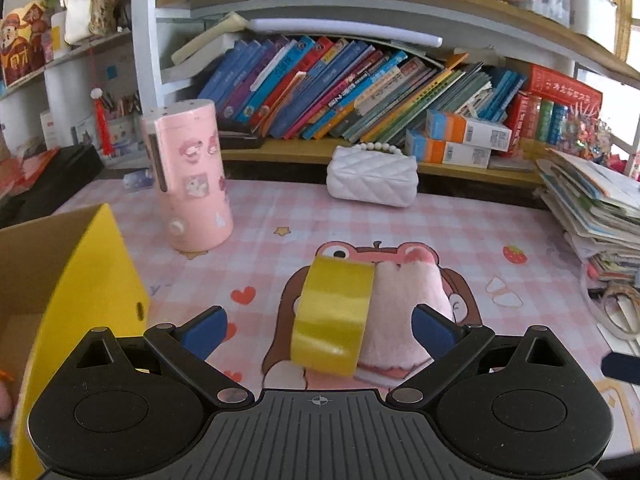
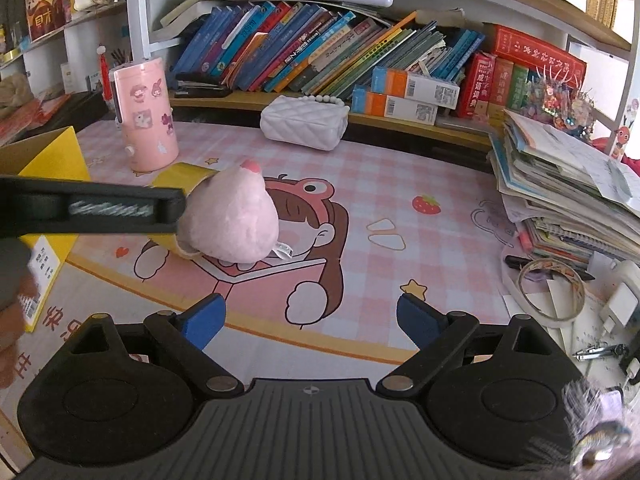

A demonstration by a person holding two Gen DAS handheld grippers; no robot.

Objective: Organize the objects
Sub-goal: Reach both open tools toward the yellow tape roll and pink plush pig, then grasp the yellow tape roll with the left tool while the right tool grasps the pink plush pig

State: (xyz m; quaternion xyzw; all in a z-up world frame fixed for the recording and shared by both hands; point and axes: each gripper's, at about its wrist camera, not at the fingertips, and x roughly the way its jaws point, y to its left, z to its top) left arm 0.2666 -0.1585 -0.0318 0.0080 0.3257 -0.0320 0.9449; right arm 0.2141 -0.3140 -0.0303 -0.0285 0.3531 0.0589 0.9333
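The fingers (image 1: 434,330) of the left gripper (image 1: 320,326) are standing wide apart with nothing pressed between the blue pads; the roll of yellow tape (image 1: 332,316) and the pink plush toy (image 1: 404,312) are sitting in the gap between them on the pink desk mat (image 1: 280,208), the tape at about eleven o'clock from the midpoint of the gap and the toy at about one o'clock, the two touching side by side; the right-hand pad is lying just beside the plush, though contact cannot be confirmed; the tape is standing on its edge, its hole axis running roughly from nine to three o'clock across the gap, so a closing of these fingers would be pressing on its flat faces and on the toy together. The right gripper (image 2: 310,318) is likewise holding its fingers (image 2: 204,316) wide apart and empty; in its view the toy (image 2: 232,216) is lying at about eleven o'clock, well apart from the pads, with the left gripper's black finger reaching in from nine o'clock toward it. In judgement, the left hand is the nearer one and is lining up for the pick; the open yellow cardboard box (image 1: 100,280) is waiting at nine o'clock in the left view as the likely destination. The risk is clamping both items at once.
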